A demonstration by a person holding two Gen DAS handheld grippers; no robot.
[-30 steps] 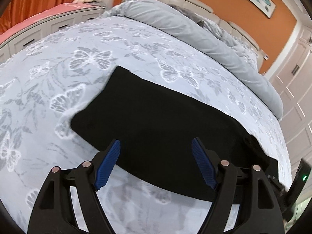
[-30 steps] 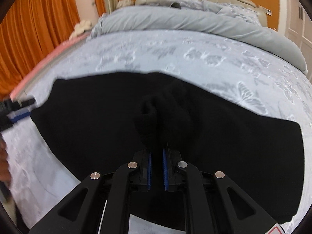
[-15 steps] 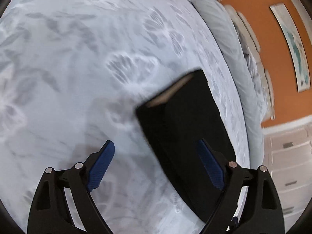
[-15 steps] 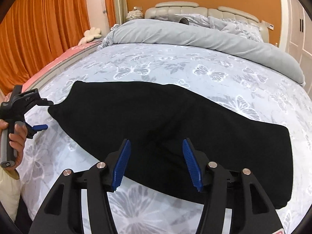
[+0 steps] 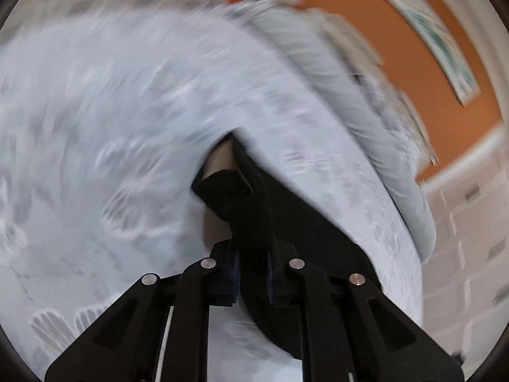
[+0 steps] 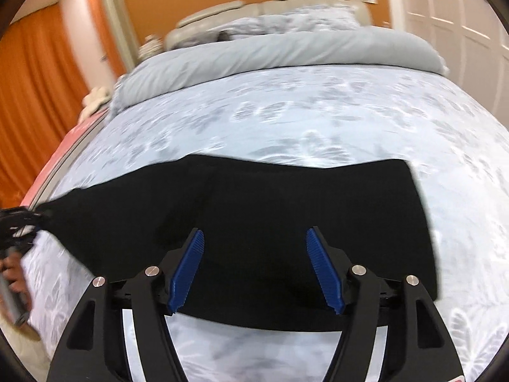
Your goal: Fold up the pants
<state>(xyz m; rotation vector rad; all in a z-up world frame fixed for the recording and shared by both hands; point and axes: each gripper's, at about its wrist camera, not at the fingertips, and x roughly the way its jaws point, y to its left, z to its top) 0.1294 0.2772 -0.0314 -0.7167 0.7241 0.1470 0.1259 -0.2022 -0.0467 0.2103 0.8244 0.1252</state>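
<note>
Black pants (image 6: 286, 197) lie stretched across the butterfly-print bed sheet (image 6: 318, 111). In the left wrist view, which is blurred, my left gripper (image 5: 253, 273) has its jaws closing, and the pads pinch one end of the pants (image 5: 286, 216); that end is raised off the sheet with its pale inner side showing. The same left gripper (image 6: 19, 219) shows at the far left of the right wrist view, held by a hand (image 6: 14, 273). My right gripper (image 6: 256, 264) hovers above the pants' near edge with its jaws opening and nothing between the blue pads.
A grey duvet (image 6: 286, 51) is bunched along the head of the bed under a padded headboard (image 6: 286, 0). Orange curtains (image 6: 31, 95) hang to the left and white wardrobe doors (image 6: 461, 6) stand to the right. A painting (image 5: 439, 41) hangs on the orange wall.
My left gripper closed on the end of the pants and lifted it. My right gripper let go of the bunched middle, opened wide and drew back above the cloth.
</note>
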